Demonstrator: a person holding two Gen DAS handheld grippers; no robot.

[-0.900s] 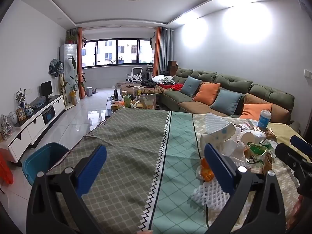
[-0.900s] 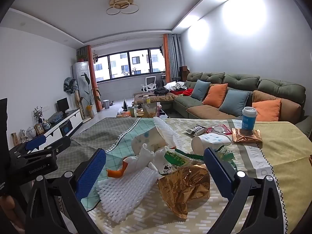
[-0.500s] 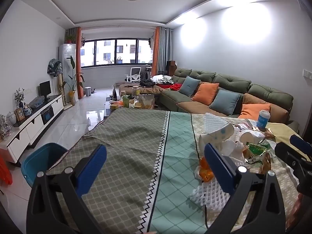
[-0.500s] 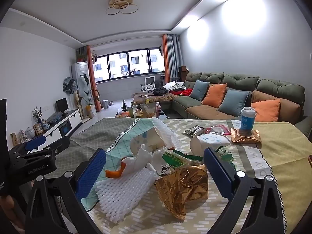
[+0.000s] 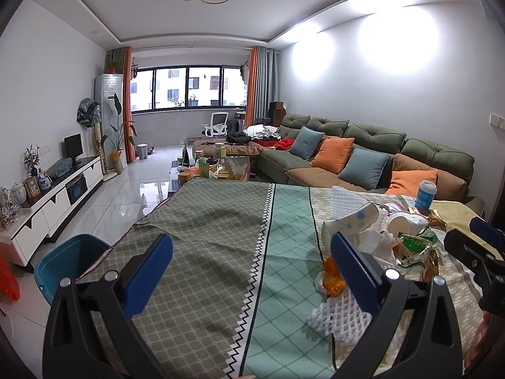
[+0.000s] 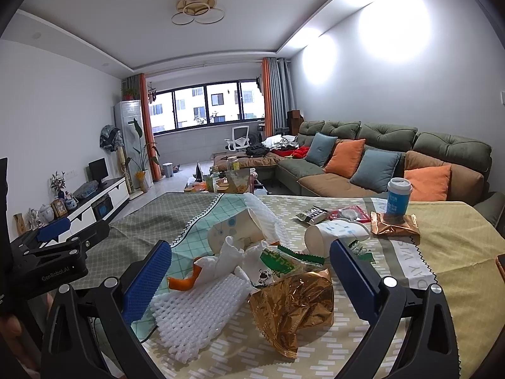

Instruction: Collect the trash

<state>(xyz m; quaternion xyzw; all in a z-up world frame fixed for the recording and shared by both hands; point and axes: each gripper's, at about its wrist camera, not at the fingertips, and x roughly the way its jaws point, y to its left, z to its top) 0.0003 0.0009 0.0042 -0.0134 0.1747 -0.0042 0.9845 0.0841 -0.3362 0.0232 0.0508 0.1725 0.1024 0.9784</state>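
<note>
A heap of trash lies on the clothed table (image 6: 442,252): white foam net (image 6: 199,312), gold foil wrapper (image 6: 293,303), green snack wrapper (image 6: 277,260), crumpled tissue (image 6: 230,252), orange peel (image 6: 183,281) and two tipped paper cups (image 6: 233,229) (image 6: 331,233). My right gripper (image 6: 249,281) is open and empty, hovering over the near side of the heap, with the foil wrapper between its fingers' line of sight. My left gripper (image 5: 249,271) is open and empty over the bare cloth, left of the heap (image 5: 372,246); the foam net (image 5: 341,315) lies by its right finger (image 5: 353,268).
A blue-lidded cup (image 6: 398,195) stands on a second foil wrapper (image 6: 394,224) at the far right, with small packets (image 6: 334,214) beside it. A blue bin (image 5: 69,259) sits on the floor left of the table. A sofa (image 5: 363,158) is behind.
Both grippers have shifted only slightly; the view has drifted a little. Nothing was grasped or moved.
</note>
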